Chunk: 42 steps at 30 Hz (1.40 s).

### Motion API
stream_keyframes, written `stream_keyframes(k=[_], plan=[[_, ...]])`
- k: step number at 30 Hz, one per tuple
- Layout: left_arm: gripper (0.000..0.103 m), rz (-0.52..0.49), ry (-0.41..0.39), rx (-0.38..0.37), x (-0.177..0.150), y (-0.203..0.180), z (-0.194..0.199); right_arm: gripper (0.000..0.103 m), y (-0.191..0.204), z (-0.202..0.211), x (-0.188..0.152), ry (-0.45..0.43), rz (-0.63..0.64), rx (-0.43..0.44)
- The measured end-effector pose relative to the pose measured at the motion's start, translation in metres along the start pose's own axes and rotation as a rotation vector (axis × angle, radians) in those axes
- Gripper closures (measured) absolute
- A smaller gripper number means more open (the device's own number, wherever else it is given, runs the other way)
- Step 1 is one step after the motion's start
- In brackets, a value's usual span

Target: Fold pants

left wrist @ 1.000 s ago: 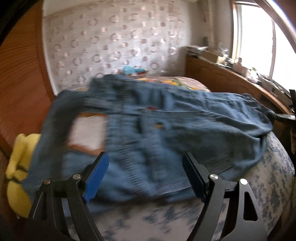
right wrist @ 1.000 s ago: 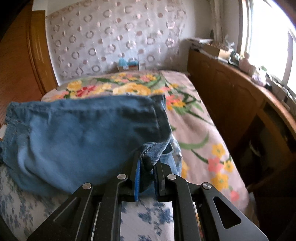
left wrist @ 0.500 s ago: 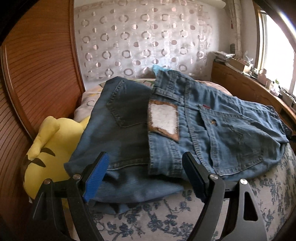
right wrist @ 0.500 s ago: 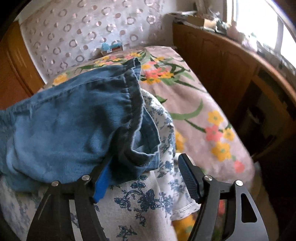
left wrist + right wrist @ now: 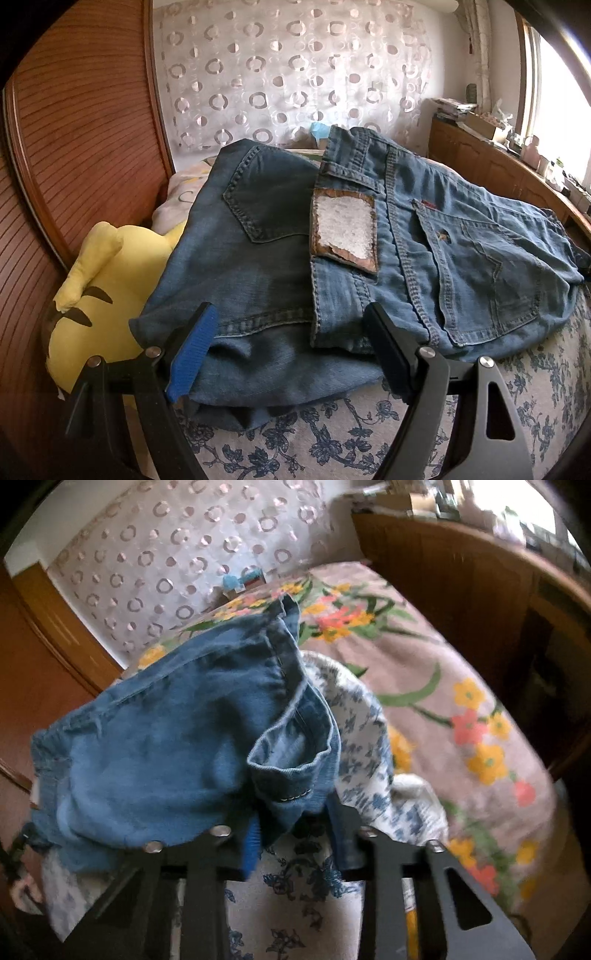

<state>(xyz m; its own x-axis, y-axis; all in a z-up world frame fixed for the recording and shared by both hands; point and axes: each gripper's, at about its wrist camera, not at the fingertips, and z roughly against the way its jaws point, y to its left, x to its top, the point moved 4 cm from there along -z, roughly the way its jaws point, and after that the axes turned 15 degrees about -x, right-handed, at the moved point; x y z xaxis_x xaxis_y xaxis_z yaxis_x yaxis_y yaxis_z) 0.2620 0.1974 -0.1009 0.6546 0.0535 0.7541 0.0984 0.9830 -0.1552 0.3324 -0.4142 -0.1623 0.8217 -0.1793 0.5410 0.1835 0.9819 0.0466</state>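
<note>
While our right gripper (image 5: 291,834) closes on the pants (image 5: 369,258) hem (left fingers (image 5: 192,354) spread), we should square edges.

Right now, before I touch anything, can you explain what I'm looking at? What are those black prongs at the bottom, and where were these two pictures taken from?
No robot here: a person holds a hand tool in each hand, and each tool carries a wide-angle camera that looks along its two fingers. The prongs are those fingers.

The left picture comes from the left gripper. Its jaws stand wide open, with the edge of a pair of blue jeans between them, not pinched. The jeans lie partly folded on a blue-flowered bed cover, beside a yellow soft toy.

The right picture comes from the right gripper at the other end. Its jaws have just been closing and seem to pinch a trouser-leg hem, though the picture is blurred. A flowered blanket lies beyond.
</note>
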Motion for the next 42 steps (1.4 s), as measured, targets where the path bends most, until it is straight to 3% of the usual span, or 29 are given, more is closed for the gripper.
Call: stream_keyframes(k=[7,11,16,21,25,28,29,30,34,42], plan=[[0.021,-0.008,-0.002,0.035,0.001,0.002,0.003,0.085,0.006,0.026,0.001,-0.179,0.045,-0.021],[0.021,0.008,-0.003,0.027,-0.001,0.005,0.003,0.085,0.010,0.025,-0.008,-0.199,0.071,-0.030],[0.042,-0.007,-0.013,-0.066,0.000,-0.008,0.003,0.085,0.009,0.017,-0.012,-0.208,0.082,-0.037],[0.046,-0.012,0.011,-0.091,0.004,-0.012,-0.008,0.085,0.016,0.024,-0.009,-0.209,0.088,-0.040],[0.067,-0.036,0.039,-0.091,0.005,-0.022,-0.014,0.085,0.017,0.036,-0.008,-0.214,0.090,-0.035],[0.073,-0.076,0.056,-0.069,0.006,-0.032,-0.015,0.085,0.018,0.044,-0.008,-0.226,0.089,-0.027],[0.079,-0.085,0.056,-0.069,0.007,-0.033,-0.013,0.085,0.018,0.047,-0.007,-0.231,0.090,-0.024],[0.092,-0.082,0.055,-0.063,0.008,-0.033,-0.011,0.085,0.018,0.048,-0.007,-0.237,0.090,-0.022],[0.097,-0.038,0.005,-0.052,0.017,-0.028,0.008,0.086,0.018,0.054,-0.008,-0.252,0.099,-0.015],[0.099,-0.098,-0.055,-0.057,0.020,-0.055,0.045,0.087,0.016,0.082,-0.015,-0.312,0.126,-0.012]])
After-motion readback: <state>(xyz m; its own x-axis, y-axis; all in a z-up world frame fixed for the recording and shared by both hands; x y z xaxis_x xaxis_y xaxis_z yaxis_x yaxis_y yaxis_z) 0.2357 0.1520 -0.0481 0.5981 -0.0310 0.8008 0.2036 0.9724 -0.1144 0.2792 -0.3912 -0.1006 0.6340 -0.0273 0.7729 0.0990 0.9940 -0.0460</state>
